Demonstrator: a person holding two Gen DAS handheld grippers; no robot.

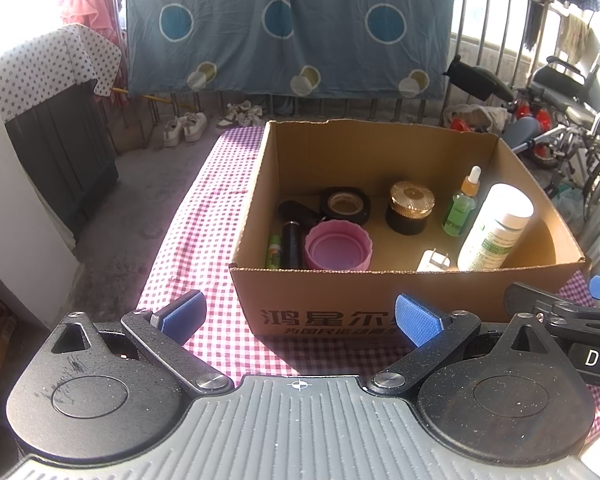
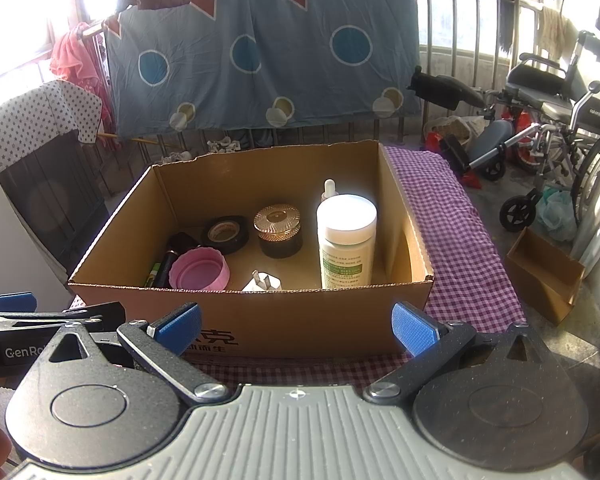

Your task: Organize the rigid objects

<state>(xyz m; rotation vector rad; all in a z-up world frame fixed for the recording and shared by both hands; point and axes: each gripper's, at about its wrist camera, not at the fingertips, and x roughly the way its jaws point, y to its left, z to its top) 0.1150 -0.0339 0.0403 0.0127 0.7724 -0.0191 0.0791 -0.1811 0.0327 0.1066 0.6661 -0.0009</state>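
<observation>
Left wrist, box rim (image 1: 406,270), tools (image 1: 300,316) agape

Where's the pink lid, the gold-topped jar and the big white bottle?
pink lid (image 1: 338,245), left wrist view, inner hollow.
gold-topped jar (image 2: 277,219), right wrist view, gold top.
big white bottle (image 2: 347,213), right wrist view, white cap.

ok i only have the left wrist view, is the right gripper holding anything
Observer: No. The right gripper is open, with nothing between its blue pads, just short of the big brown cardboard box.
Operator: anything on the cloth right of that box
Observer: The purple checked cloth there looks bare.
Operator: and further right
Observer: A small open brown cardboard box sits lower down, past the cloth's right edge.
</observation>
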